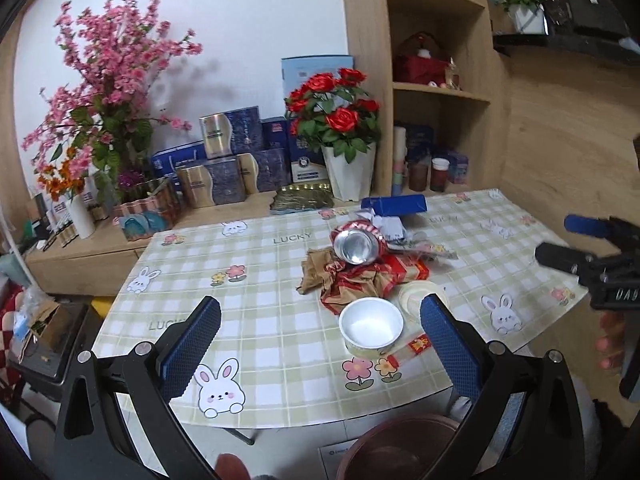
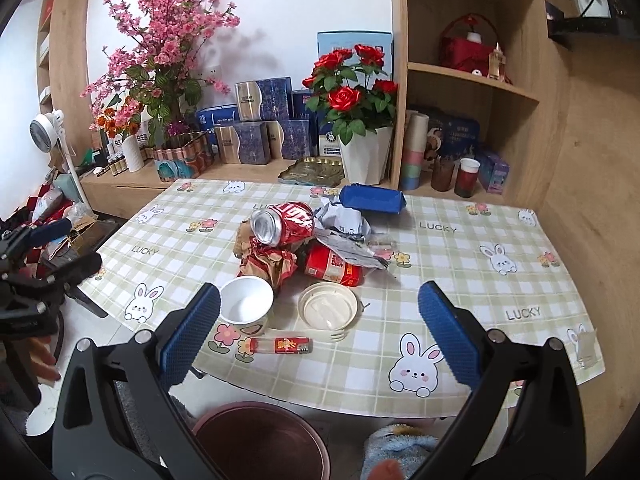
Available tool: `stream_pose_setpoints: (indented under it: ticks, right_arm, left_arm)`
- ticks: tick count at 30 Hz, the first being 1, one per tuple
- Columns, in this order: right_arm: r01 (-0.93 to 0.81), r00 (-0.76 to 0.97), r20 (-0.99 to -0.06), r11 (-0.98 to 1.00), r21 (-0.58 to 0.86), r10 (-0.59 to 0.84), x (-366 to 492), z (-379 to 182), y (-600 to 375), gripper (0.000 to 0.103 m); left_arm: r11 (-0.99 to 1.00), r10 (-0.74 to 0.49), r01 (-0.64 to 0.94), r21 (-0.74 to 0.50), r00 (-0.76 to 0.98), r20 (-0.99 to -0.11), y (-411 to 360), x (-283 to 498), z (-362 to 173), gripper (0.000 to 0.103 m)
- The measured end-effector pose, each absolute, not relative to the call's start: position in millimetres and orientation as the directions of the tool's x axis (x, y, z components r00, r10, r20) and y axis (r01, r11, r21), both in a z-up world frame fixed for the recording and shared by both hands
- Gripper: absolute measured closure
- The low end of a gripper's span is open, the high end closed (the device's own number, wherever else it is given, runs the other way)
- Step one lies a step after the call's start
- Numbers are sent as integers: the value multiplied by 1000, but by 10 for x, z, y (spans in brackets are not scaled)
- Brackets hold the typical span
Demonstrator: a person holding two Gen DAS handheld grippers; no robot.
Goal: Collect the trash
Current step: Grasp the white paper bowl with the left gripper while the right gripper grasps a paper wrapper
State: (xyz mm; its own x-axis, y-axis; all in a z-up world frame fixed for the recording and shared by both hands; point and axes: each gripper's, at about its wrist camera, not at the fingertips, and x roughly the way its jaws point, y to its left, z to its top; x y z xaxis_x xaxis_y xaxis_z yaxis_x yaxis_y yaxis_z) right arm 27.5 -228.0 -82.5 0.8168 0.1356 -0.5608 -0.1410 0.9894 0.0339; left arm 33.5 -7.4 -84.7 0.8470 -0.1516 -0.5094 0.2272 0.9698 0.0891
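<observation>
On the checked rabbit-print tablecloth (image 2: 460, 264) my trash sits mid-table: the dented red aluminium can (image 2: 285, 223), light and slippery, best pinched across its body; the crumpled brown paper wrapper (image 2: 269, 261), soft. My left gripper (image 1: 320, 344) and right gripper (image 2: 319, 332) both gape wide, empty.

A heap of trash is seen at the middle of the table: a red can (image 2: 286, 223) lies on its side atop crumpled brown paper (image 2: 267, 262), with a red packet (image 2: 334, 268) beside it. A white cup (image 2: 246, 305) and a shallow lid (image 2: 328, 306) stand upright nearer the edge, a red lighter (image 2: 280, 345) lying flat before them. A blue box (image 2: 372, 199) and crumpled grey paper (image 2: 344, 220) are placed behind.
</observation>
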Motion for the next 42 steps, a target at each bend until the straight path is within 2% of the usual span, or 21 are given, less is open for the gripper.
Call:
stream_pose_setpoints:
  ticks: [4,10,16,21,24,35,37,38,39,42]
  right_arm:
    - [-157,804,-571,985,65,166,380,-991,-2347,5]
    - [-171,753,-641,985,32,152,615,-1329,-2361,5]
    - [-122,758,-645,992,10,100,819,-1586,-2479,6]
    - [-92,747,-662,996,-1,68,971,-1749,-2594,5]
    - [-82,738,-673,996,-31,40,1045,-1846,-2638,6]
    - [-210,763,-647,947,-245,2,1557,-2030,-2528,6]
    - [-231,765,-644,936,-266,6,1712,-2060,-2495,6]
    - [-242,762,-647,935,-259,18,1805,-2076,-2480,6]
    - [-250,758,-651,938,-242,34,1882,-2092,-2469,6]
    - [-272,757,-652,922,-276,28,2076,-2173,-2377,6]
  left_arm:
    - [969,-156,238,66,795,-586,-135,552,-1119,5]
    - [983,-139,183,1,749,-648,-125,921,-1490,5]
    - [960,-207,278,-11,689,-695,-355,1183,-1856,5]
    - [950,-202,311,7,632,-748,-606,1454,-2213,5]
    - [954,-158,296,48,634,-757,-677,1582,-2359,5]
    - [923,-189,377,76,617,-764,-941,1687,-2541,5]
    - [919,-210,389,58,611,-763,-936,1714,-2550,9]
    - [919,-221,392,47,609,-762,-921,1724,-2543,21]
    - [918,-229,395,35,601,-766,-906,1739,-2538,25]
    - [917,-269,397,-17,589,-762,-837,1733,-2516,26]
